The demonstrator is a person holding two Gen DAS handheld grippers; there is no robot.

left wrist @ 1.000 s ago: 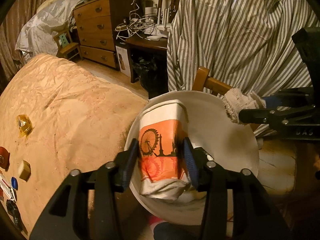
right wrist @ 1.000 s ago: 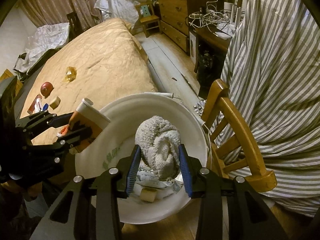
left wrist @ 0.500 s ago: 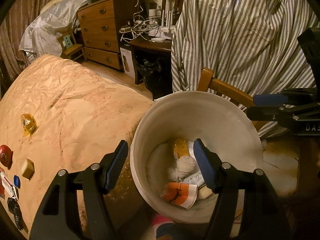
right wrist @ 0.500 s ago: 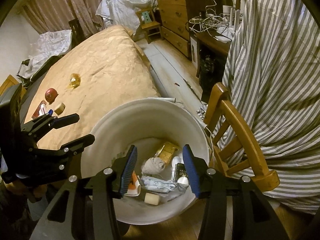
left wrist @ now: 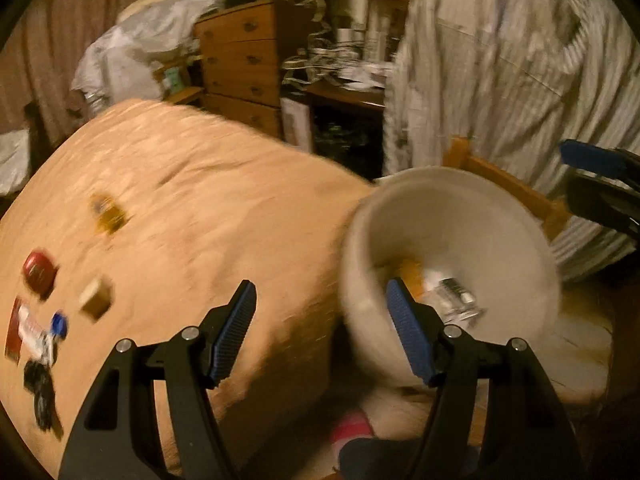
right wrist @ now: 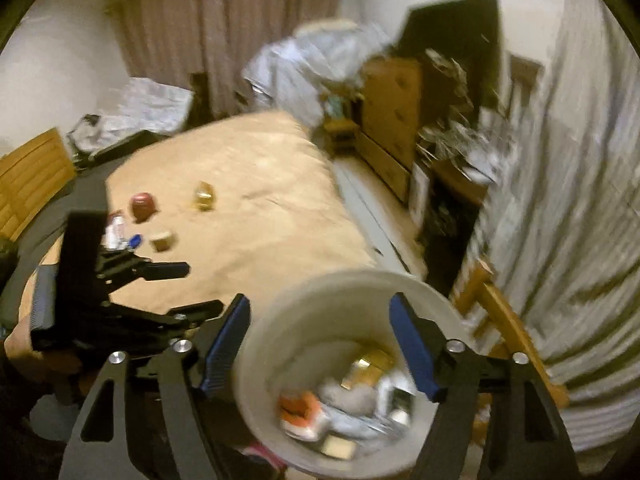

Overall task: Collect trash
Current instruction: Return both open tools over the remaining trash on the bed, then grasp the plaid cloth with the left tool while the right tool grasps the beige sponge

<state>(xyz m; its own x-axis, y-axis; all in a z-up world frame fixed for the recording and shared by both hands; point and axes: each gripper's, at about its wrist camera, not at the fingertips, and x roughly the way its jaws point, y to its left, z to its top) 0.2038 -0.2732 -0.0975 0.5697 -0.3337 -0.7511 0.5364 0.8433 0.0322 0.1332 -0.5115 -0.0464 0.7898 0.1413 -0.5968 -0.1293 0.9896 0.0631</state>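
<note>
Left wrist view, blurred: my left tool [left wrist: 320, 328] is spread and empty, the round white plastic bucket [left wrist: 472, 216] just right of it, scraps on the tan bed cover [left wrist: 192, 216] to its left.

Right wrist view: my right tool [right wrist: 320, 344], jaws just widened, grips nothing; bucket with trash directly beneath.

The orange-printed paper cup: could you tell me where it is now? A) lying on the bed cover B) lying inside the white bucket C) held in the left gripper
B: the orange-printed paper cup lies among the trash at the bottom of the white bucket, with neither gripper touching it.
</note>
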